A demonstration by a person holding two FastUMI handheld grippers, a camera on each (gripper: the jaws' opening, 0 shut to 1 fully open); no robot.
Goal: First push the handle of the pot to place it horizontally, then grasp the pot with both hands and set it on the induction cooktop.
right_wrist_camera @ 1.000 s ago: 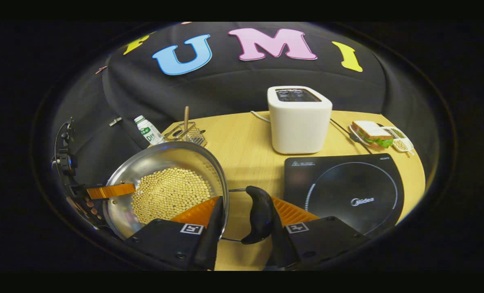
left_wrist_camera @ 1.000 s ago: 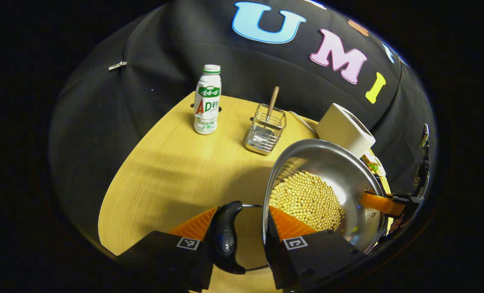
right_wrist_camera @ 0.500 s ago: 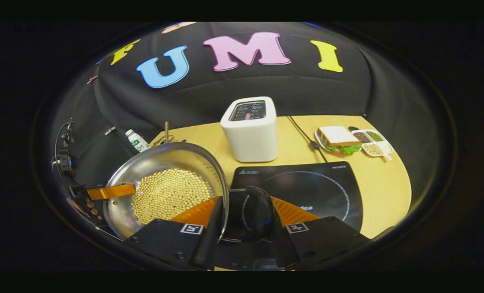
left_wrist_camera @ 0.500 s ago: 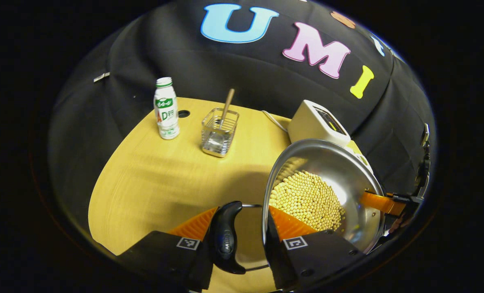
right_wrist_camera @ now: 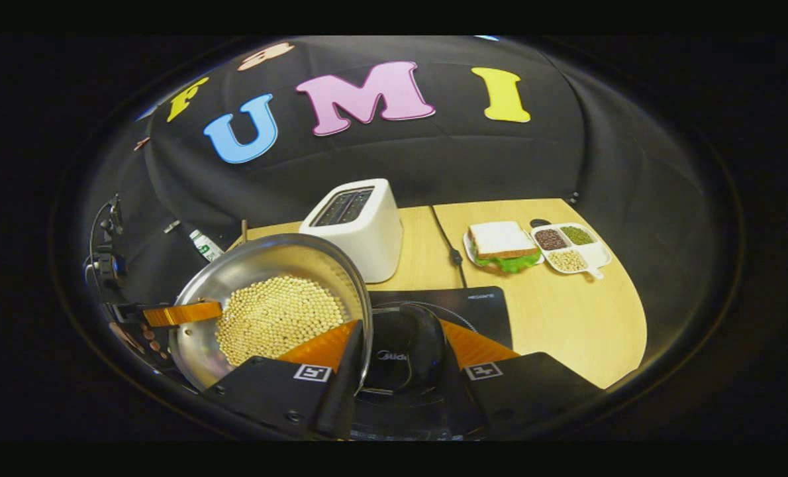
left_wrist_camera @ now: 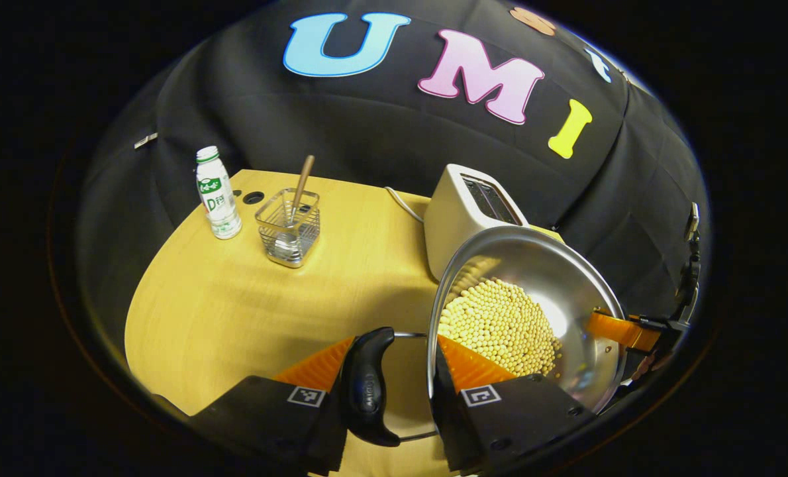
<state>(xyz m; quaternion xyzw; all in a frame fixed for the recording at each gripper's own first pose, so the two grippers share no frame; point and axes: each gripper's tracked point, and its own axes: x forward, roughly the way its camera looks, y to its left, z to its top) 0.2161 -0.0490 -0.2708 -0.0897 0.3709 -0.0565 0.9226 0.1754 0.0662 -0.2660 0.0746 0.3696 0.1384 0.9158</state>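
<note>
A steel pot (left_wrist_camera: 533,278) filled with pale beans (left_wrist_camera: 500,324) hangs in the air, held at both sides. In the left gripper view my left gripper (left_wrist_camera: 387,371) is shut on the pot's black side handle (left_wrist_camera: 367,387), one finger outside it and one inside the rim. In the right gripper view my right gripper (right_wrist_camera: 400,358) clamps the opposite black handle (right_wrist_camera: 424,344) the same way beside the pot (right_wrist_camera: 268,265). The black induction cooktop (right_wrist_camera: 480,305) lies on the table directly beneath that handle. Each view also shows the other gripper across the pot.
A white toaster (right_wrist_camera: 361,225) stands just behind the cooktop, its cord running back. A sandwich plate (right_wrist_camera: 503,245) and a divided dish (right_wrist_camera: 569,246) sit at the right. A bottle (left_wrist_camera: 216,193) and a wire basket (left_wrist_camera: 288,228) with a wooden-handled utensil stand far left on the wooden table (left_wrist_camera: 235,311).
Both grippers have carried the pot to the right; the cooktop has slid under the right handle, and the bottle and basket have drifted away to the left. Grips are unchanged.
</note>
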